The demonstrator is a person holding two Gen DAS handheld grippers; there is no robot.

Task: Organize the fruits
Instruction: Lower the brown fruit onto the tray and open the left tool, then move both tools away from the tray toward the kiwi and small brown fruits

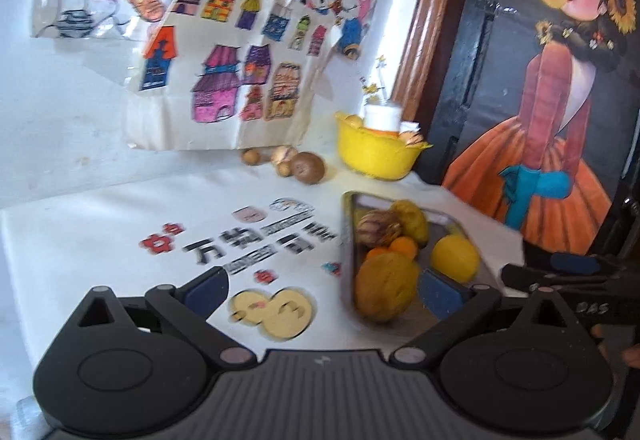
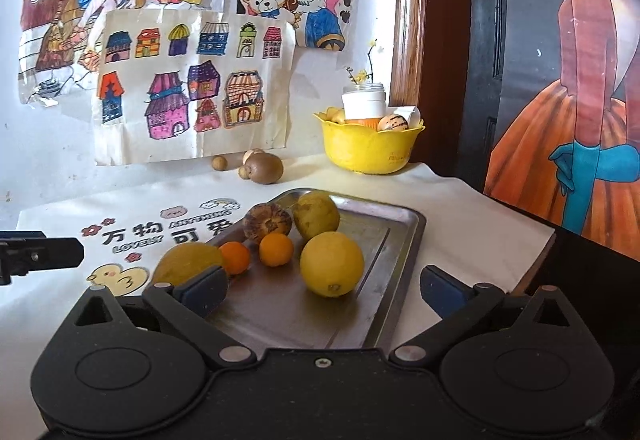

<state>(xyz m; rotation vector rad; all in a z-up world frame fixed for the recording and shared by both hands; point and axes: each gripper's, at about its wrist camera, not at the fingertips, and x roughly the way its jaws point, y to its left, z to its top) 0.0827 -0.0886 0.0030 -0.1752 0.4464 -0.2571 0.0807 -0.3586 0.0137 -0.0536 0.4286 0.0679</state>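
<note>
A steel tray [image 2: 400, 240] [image 1: 448, 218] holds several fruits: a yellow lemon [image 2: 332, 264] [image 1: 455, 258], two small oranges [image 2: 276, 249], a brown striped fruit [image 2: 267, 222], a greenish-yellow fruit [image 2: 316, 214] and a large yellow fruit [image 2: 188, 263] [image 1: 386, 286] at the tray's left. A kiwi [image 2: 264, 168] [image 1: 307, 167] and small brown round fruits [image 2: 219, 163] lie near the wall. My left gripper [image 1: 324, 290] is open and empty, left of the tray. My right gripper [image 2: 324, 290] is open and empty over the tray's near end.
A yellow bowl [image 2: 368, 148] [image 1: 374, 156] with a white jar and small fruits stands at the back. Children's drawings hang on the wall. A painted panel [image 2: 580, 80] stands right. The white printed cloth [image 2: 120, 240] covers the table; its right edge [image 2: 536, 260] drops off.
</note>
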